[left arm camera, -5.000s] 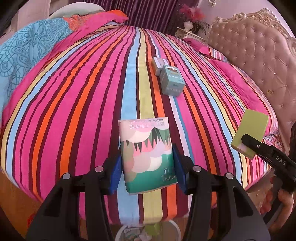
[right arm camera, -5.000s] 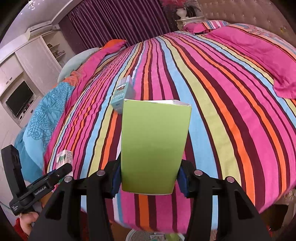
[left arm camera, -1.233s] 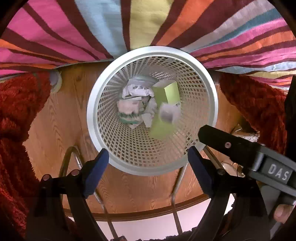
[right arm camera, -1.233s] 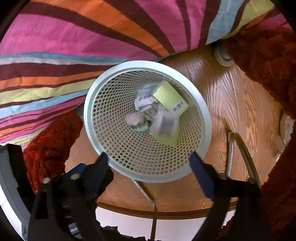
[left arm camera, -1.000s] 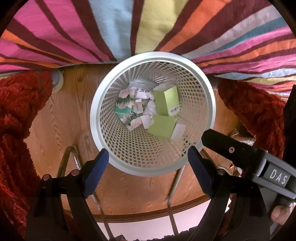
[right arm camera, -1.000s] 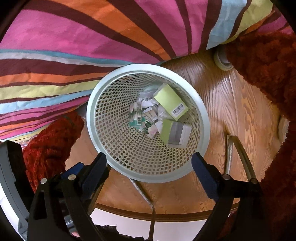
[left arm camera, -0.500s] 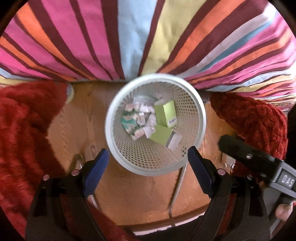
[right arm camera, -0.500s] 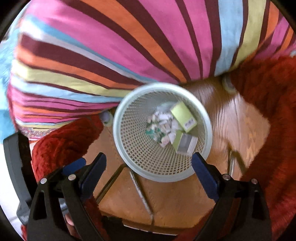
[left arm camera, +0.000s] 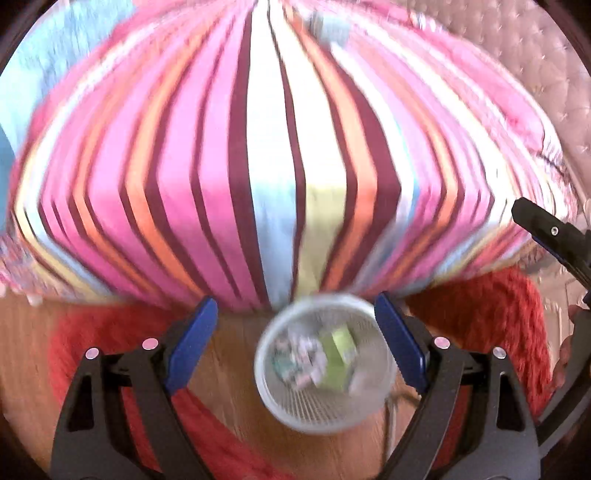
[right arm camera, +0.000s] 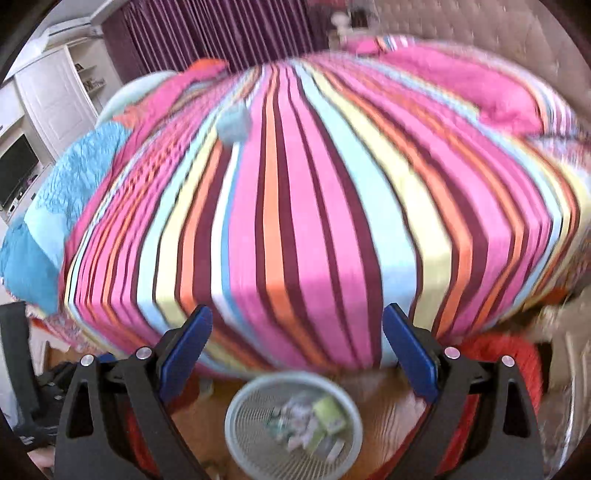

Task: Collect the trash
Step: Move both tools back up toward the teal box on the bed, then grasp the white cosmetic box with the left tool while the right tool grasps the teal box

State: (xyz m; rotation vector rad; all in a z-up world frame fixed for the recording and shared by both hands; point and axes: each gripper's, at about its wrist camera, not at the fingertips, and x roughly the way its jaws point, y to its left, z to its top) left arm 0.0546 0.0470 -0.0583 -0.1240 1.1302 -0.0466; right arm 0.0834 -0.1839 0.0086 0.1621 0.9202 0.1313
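Observation:
A white mesh trash basket (left arm camera: 266, 391) stands on the wooden floor at the foot of the striped bed (left arm camera: 258, 166). It holds green boxes (left arm camera: 338, 350) and crumpled paper. My left gripper (left arm camera: 295, 347) is open and empty, raised above the basket. My right gripper (right arm camera: 297, 356) is open and empty, above the basket (right arm camera: 236, 435) too. A teal box (right arm camera: 232, 122) lies on the bed further back, blurred; it also shows in the left wrist view (left arm camera: 332, 26). The right gripper's finger (left arm camera: 546, 229) shows at the right edge of the left wrist view.
A red shaggy rug (left arm camera: 491, 314) lies on the floor beside the basket. A tufted headboard (left arm camera: 535, 55) is at the right. A blue quilt (right arm camera: 55, 184) lies on the bed's left side. White cabinets and a TV (right arm camera: 14, 166) stand far left.
Both grippers dropped their items into the basket, then lifted and tilted up; the view has swung from the basket to the bed. The frames now are motion-blurred.

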